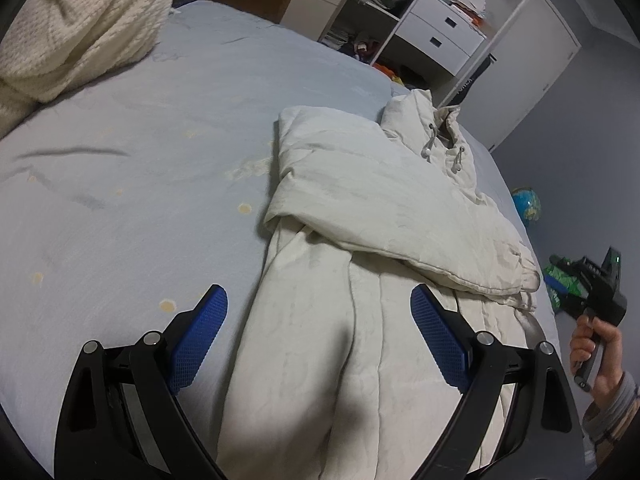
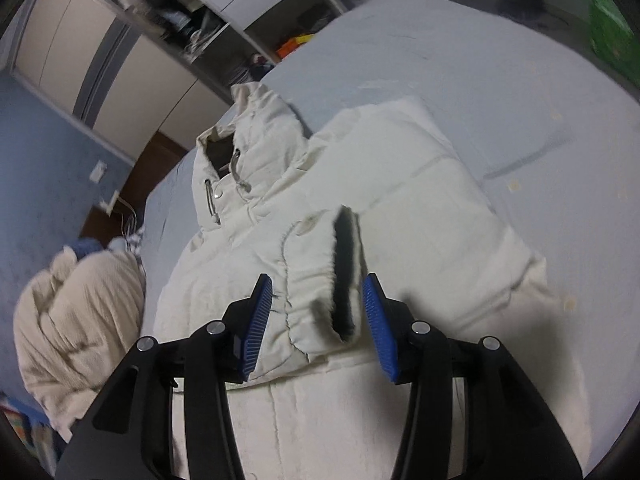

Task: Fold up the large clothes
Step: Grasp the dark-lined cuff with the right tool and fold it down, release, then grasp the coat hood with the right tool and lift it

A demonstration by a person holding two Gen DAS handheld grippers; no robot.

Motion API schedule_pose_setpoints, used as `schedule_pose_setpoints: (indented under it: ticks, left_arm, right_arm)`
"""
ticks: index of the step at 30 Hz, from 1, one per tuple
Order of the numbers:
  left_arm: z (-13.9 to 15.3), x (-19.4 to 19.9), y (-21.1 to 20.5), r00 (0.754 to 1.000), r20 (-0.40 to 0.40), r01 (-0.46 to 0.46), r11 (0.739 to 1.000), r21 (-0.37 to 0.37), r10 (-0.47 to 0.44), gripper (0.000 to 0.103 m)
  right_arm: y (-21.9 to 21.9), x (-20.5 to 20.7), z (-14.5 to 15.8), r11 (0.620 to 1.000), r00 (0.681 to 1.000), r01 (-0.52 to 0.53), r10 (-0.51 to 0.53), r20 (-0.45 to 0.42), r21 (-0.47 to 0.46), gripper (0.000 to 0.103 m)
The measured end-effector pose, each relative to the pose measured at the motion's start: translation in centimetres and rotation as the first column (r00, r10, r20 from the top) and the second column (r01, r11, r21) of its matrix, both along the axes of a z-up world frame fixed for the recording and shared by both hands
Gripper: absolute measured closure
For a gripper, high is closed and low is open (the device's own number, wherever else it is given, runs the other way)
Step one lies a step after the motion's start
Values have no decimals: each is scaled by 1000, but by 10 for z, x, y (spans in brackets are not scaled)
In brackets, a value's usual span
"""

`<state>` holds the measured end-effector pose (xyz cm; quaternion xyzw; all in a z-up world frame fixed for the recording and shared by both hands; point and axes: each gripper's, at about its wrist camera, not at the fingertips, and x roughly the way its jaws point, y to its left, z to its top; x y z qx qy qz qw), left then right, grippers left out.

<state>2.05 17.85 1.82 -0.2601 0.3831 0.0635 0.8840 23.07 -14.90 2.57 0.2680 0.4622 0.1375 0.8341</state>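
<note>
A cream padded hooded jacket (image 1: 360,216) lies on the pale blue bed (image 1: 140,140), one sleeve folded across its body. My left gripper (image 1: 320,336) is open and empty above the jacket's lower part. In the right wrist view the jacket (image 2: 400,184) fills the middle, hood (image 2: 248,132) at the far end. My right gripper (image 2: 318,324) is open, its blue pads either side of the folded sleeve's dark cuff (image 2: 344,268), just above it. The right gripper and the hand holding it also show in the left wrist view (image 1: 592,292), off the bed's right edge.
A cream knitted blanket (image 1: 80,28) is bunched at the bed's far left; it also shows in the right wrist view (image 2: 80,312). An open wardrobe with white drawers (image 1: 432,24) stands beyond the bed. A globe (image 1: 526,204) and green toy (image 1: 560,280) lie on the floor at right.
</note>
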Motion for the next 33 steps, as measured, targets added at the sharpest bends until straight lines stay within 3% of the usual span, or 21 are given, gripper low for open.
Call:
schedule_pose_setpoints:
  ticks: [5,8,19,24,28,33]
  left_arm:
    - [5,14,-7,999,42,32,999,31,-33,14]
    - [-6,30,-5,998,38,39,999,8,-39,14]
    - [-33,57,14,1000,23,14,999,53,-15,14]
    - [-38,62,29,997,53,-65,994,92,61,11]
    - [-48,63,51,985,46,-168,983,73,165,11]
    - [-57,66,52,984,17,-177,980,88,177,8]
  right_arm:
    - [11,23,8,996,997,-69,69,14,-54,47]
    - [17,50,12,993,995,-103,103,13,-51,43]
    - [45,199,6,978,980,-198,198,-4,-61,37]
    - [61,268,-11,979,979,-205,205,-11,-22,36]
    - [73,318,-25,981,981,-192,192,-16,20,36]
    - [93,379,-43,978,982,-187,188,-6,91,36]
